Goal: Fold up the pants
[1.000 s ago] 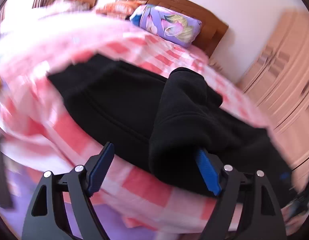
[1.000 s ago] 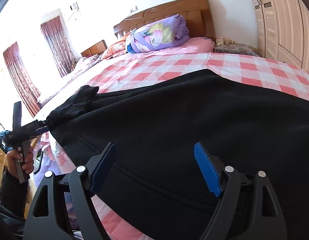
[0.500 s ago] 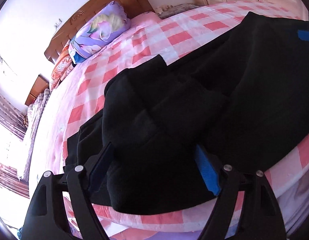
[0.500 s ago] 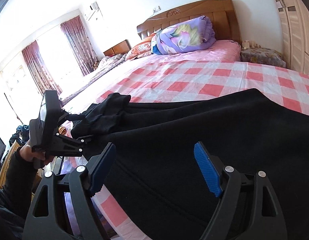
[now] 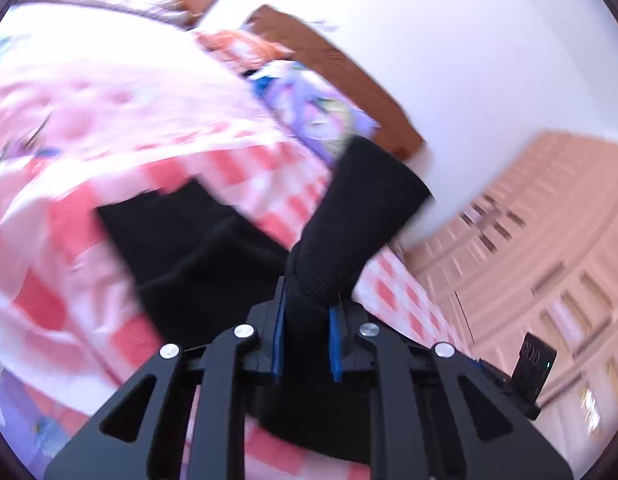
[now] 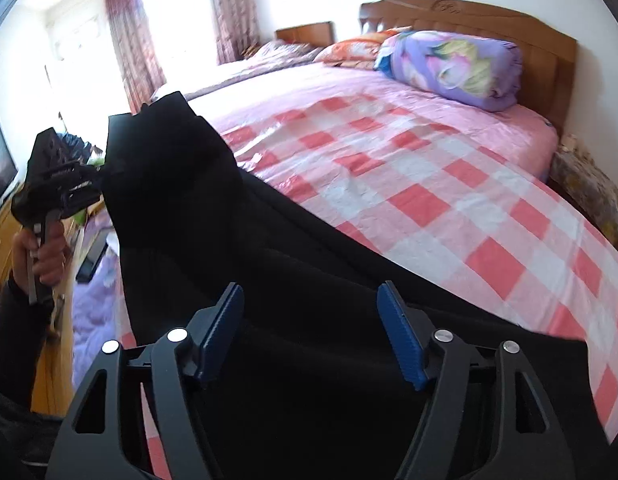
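Black pants [image 6: 289, 280] lie across the near edge of a pink checked bed [image 6: 429, 184]. In the left wrist view my left gripper [image 5: 307, 308] has its jaws closing, and the blue pads pinch a ribbed leg cuff [image 5: 365, 208] that stands up from them. The right wrist view shows that same gripper [image 6: 69, 188] at the far left, in a person's hand [image 6: 41, 252], with the leg end lifted off the bed. My right gripper [image 6: 309, 292] hovers over the pants' other end. Its jaws are closing with black cloth between the pads, which stand apart.
A purple flowered bolster [image 6: 457, 68] and an orange pillow [image 6: 361, 48] lie against the wooden headboard [image 6: 469, 12]. A wardrobe [image 5: 529, 240] stands beside the bed. Curtains [image 6: 125, 52] and a bright window are at the far left; a purple mat [image 6: 97, 280] covers the floor.
My left gripper has shut on the leg cuff and lifted it off the bed. The right gripper has swung sideways along the pants and its pads have come closer together.
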### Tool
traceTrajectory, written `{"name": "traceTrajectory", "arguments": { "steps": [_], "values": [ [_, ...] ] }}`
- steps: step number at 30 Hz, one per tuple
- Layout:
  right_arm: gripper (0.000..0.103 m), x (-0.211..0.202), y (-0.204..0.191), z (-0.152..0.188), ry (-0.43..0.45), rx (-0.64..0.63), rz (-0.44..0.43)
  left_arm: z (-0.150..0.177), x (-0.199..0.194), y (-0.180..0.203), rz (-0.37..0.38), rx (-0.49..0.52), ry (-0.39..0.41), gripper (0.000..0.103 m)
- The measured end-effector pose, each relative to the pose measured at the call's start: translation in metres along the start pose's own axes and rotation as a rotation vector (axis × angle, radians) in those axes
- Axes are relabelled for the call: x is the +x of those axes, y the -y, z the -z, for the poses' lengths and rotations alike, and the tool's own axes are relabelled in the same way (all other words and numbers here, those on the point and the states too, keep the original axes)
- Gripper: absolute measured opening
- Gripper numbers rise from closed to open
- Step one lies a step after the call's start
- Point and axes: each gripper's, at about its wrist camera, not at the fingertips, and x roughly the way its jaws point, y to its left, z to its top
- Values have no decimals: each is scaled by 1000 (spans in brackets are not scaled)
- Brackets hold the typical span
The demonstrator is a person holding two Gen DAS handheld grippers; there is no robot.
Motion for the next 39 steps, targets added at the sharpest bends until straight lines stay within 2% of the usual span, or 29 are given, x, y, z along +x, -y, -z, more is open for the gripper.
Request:
{"name": "traceTrajectory", "arguments": {
  "steps": [1,4,10,12,13,14,16,19,20,23,25,26,27,28,29,30,31,32,35,36,37,38,39],
  "values": [
    [57,15,-4,-5,-35,-38,-15,0,3,-19,-24,-61,-18,17],
    [47,41,-9,-11,-94,-87,-27,5,12,-40,-80,-88,-62,19],
    [47,63,1,-22,-135,-108,-14,2,12,-52,-48,-108,-67,33],
    [46,71,-1,-21,-164,-129,-10,1,11,-51,-47,-92,-62,31],
    [41,72,-2,-21,-164,-130,-21,1,10,-49,-50,-80,-57,30],
    [36,71,-4,-20,-154,-134,-35,0,10,-46,-53,-63,-57,21],
    [15,66,-12,-18,-128,-175,-6,0,8,-38,-60,-18,-55,19],
    [14,47,-33,-20,-43,-275,118,-3,-3,-16,-68,62,-7,18],
    [14,40,-35,-24,-11,-280,135,-5,-7,-10,-64,80,10,18],
    [14,17,-34,-39,96,-289,230,-14,-29,19,-31,155,125,18],
    [14,16,-27,-43,121,-256,225,-16,-45,33,-9,188,222,18],
    [15,23,-22,-43,112,-243,224,-16,-47,35,-14,191,240,18],
    [25,37,-15,-42,75,-214,214,-16,-46,34,-29,195,253,19],
    [47,57,-6,-39,2,-175,206,-15,-39,30,-67,202,246,19],
    [60,72,1,-34,-58,-143,208,-10,-19,17,-176,205,199,20],
    [65,78,7,-28,-84,-102,193,-7,-5,5,-230,184,148,20],
    [66,72,13,-24,-51,-55,150,-2,9,-12,-265,134,84,20],
    [66,59,20,-19,-11,-4,108,6,15,-28,-257,75,50,21],
    [66,27,34,-12,65,82,76,15,-1,-40,-196,39,72,28],
    [66,20,38,-10,84,106,56,14,-6,-42,-194,25,78,46],
    [66,15,42,-8,98,134,39,12,-11,-44,-192,10,87,56],
    [66,13,42,-7,104,144,38,9,-16,-47,-159,-12,97,65],
    [66,12,37,-7,112,148,40,4,-20,-49,-113,-35,102,65]
  ]
}}
